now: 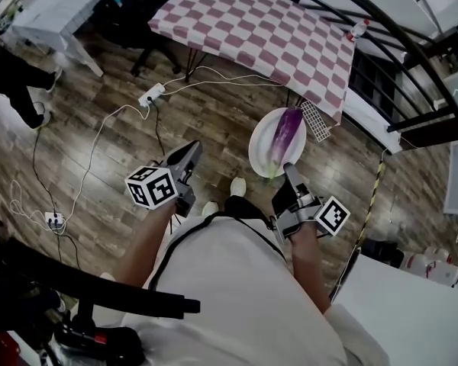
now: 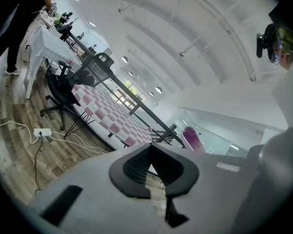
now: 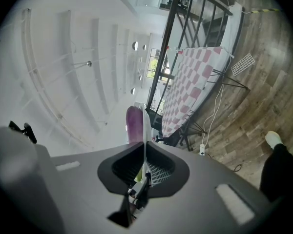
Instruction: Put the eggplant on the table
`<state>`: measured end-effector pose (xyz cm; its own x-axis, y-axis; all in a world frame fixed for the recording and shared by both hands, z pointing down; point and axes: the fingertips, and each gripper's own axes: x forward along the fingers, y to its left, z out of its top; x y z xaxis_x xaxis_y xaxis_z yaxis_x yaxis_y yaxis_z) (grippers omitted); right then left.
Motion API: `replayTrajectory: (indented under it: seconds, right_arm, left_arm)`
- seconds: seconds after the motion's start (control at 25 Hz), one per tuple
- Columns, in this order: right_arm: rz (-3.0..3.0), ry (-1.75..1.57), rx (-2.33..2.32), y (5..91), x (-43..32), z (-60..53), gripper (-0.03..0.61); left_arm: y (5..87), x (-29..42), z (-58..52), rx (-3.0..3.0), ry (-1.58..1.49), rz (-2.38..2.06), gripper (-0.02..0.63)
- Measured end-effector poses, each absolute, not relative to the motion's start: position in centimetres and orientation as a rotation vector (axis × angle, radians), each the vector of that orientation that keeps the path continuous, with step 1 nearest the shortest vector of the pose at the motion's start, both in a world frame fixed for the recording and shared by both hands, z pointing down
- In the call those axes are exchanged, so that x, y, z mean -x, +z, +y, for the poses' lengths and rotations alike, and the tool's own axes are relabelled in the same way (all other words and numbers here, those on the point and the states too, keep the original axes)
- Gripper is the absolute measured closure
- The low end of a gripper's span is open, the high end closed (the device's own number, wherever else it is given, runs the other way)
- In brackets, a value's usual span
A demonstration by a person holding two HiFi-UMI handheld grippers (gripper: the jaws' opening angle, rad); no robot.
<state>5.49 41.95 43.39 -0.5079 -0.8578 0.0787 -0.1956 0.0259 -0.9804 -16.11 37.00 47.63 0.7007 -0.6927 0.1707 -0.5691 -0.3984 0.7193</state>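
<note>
Wooden floor (image 1: 214,117) under pink-checked table (image 1: 267,29)

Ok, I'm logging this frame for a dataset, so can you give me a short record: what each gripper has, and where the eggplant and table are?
right gripper: shut on the rim of the plate
left gripper: shut, empty
eggplant: lying on the plate, above the floor
table: checked cloth, ahead of the person, not yet reached
</note>
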Motion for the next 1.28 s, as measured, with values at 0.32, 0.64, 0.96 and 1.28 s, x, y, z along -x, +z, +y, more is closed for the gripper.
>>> replayTrajectory:
  seconds: [0.32, 0.64, 0.96, 1.28]
  right_arm:
    - [1.747, -1.533, 1.041, 43.6, -5.9, 38.1, 0.555]
    - [1.762, -1.57, 1.008, 44.4, -7.7, 31.8, 0.555]
    - [1.79, -1.6, 0.982, 44.1, -10.9, 24.0, 0.555]
    - [1.847, -1.642, 0.948, 44.4, -13.8, 16.8, 0.555]
  left_arm:
    - [48.1, 16.4, 34.3, -2.096, -0.189, -1.002, 0.609]
    - [47.8, 14.0, 28.4, -2.1, -0.187, -1.027, 0.609]
    - [46.9, 10.7, 21.2, -2.087, -0.199, -1.071, 0.609]
    - [46.2, 6.9, 15.0, -2.071, -0.22, -1.102, 0.609]
